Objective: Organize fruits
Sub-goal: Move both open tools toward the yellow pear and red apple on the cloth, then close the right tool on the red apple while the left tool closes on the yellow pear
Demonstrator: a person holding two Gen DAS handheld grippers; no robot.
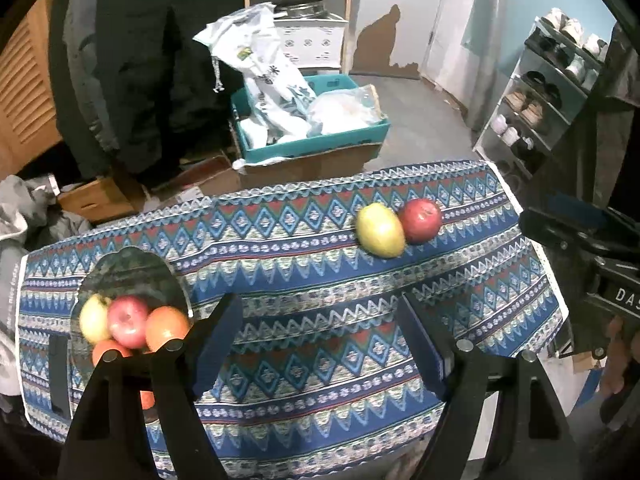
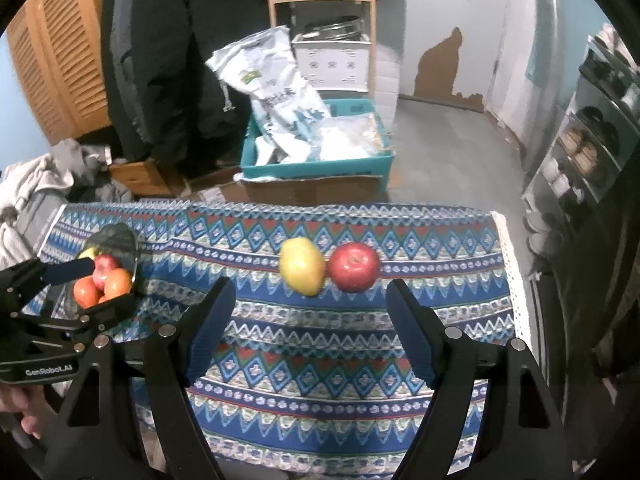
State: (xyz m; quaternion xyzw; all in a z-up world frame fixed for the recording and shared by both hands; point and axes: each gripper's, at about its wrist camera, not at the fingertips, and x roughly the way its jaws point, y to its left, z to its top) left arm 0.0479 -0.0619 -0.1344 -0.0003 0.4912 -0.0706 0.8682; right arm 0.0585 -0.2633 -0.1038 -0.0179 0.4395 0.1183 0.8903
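Two fruits left out on the patterned cloth (image 2: 320,344): a yellow-green apple (image 2: 302,266) and a red apple (image 2: 354,267), sitting right against each other near the far edge. Everything else is already piled in the glass dish (image 2: 120,236) over on the left — a red one, a pale yellow one and some oranges, as far as the blur lets me tell.

Your right gripper (image 2: 310,324) hangs just short of the pair, fingers spread wide, nothing in them. Your left gripper (image 1: 320,340) is likewise wide open and empty, over bare cloth just beside the dish.

So the step looks like a pick with the right. Choose one fruit and commit. The gap between your fingers lines up nearer the yellow-green apple, but the two are touching, so a finger has to slip between them, and that could nudge the red apple toward the cloth's right edge. I'd say take the red apple first from its free outer side, or come down from above so each pad lands on a clear flank. Centre the fruit between the pads before closing; round, smooth skin will likely squirt out of an off-centre squeeze. Close gently, lift straight, then carry left to the dish.
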